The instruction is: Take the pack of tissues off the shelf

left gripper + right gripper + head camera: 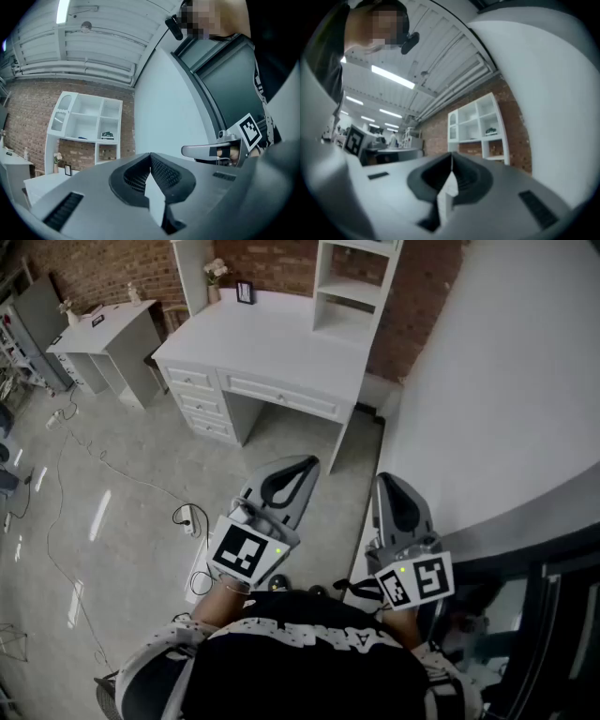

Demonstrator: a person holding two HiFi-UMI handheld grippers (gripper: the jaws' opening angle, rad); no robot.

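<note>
On shelf (97, 117) sits tissue pk (108, 135), outside head view.

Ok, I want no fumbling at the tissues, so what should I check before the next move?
1. Jaws open for a grab: not ok; left gripper and right gripper are shut, empty.
2. Sight of shelf: ok.
3. Tissues located: cannot tell; a small dark item sits in a right-column compartment.
4. Within reach: not ok; desk stands well ahead.
5. Floor path: not ok; power strip lies ahead.

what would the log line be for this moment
left gripper: shut, empty | right gripper: shut, empty | shelf: on desk, not reached
</note>
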